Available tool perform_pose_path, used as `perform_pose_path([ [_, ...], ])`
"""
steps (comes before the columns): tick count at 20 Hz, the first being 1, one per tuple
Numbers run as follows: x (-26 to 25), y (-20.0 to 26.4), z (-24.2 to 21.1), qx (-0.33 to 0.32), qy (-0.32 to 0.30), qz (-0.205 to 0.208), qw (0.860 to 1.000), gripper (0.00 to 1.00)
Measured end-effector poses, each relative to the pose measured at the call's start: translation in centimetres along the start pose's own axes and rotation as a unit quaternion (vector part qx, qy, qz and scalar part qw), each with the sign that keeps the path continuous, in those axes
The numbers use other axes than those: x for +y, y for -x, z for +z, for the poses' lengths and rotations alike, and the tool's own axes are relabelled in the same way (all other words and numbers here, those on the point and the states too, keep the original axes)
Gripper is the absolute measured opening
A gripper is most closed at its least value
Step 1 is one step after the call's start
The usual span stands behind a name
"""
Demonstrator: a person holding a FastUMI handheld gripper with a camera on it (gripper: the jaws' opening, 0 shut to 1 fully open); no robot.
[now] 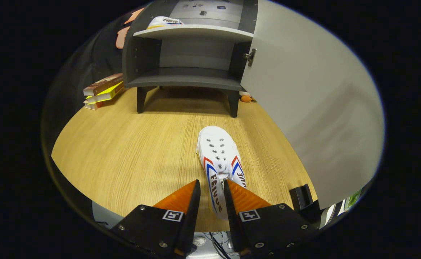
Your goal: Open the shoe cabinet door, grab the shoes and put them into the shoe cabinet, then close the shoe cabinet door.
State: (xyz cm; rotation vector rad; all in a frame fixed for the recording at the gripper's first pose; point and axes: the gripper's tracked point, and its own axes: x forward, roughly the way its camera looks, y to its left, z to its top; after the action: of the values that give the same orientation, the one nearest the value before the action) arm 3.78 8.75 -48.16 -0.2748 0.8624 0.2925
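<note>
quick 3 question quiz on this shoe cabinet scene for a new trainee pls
1. True or false: the cabinet door is open.
2. What does the tool grip?
3. Where is the other shoe? A) upper shelf B) bottom shelf C) table

Key:
1. True; it swings out to the right.
2. The white shoe on the table, heel end between both fingers.
3. A, on the upper shelf.

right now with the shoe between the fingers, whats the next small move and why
Probably lift the shoe slightly off the table and carry it forward. The gripper appears closed on the shoe's heel side wall, the cabinet door already stands open, and the lower shelf beyond looks free, while the other shoe sits on the upper shelf.
</note>
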Motion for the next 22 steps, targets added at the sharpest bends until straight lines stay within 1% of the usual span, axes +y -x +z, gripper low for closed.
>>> perform_pose_path([
  [4, 0.4, -2.9, -0.9, 0.027, 0.006, 0.017, 0.999, 0.42],
  [6, 0.4, -3.9, -0.9, 0.033, 0.015, 0.015, 0.999, 0.4],
  [8, 1.2, -3.6, -0.8, 0.042, 0.013, 0.03, 0.999, 0.25],
  [9, 1.3, -3.6, -0.4, 0.042, 0.023, 0.03, 0.998, 0.06],
  [10, 1.3, -3.3, 0.1, 0.038, 0.036, 0.027, 0.998, 0.02],
  [11, 1.7, -3.0, 0.7, 0.037, 0.043, 0.029, 0.998, 0.0],
  [15, 2.2, 0.8, 2.8, 0.026, 0.018, 0.046, 0.998, 0.0],
  [19, 1.7, 6.0, 6.7, -0.012, 0.018, 0.044, 0.999, 0.0],
  [22, 0.7, 9.9, 9.8, -0.015, -0.001, 0.039, 0.999, 0.0],
])
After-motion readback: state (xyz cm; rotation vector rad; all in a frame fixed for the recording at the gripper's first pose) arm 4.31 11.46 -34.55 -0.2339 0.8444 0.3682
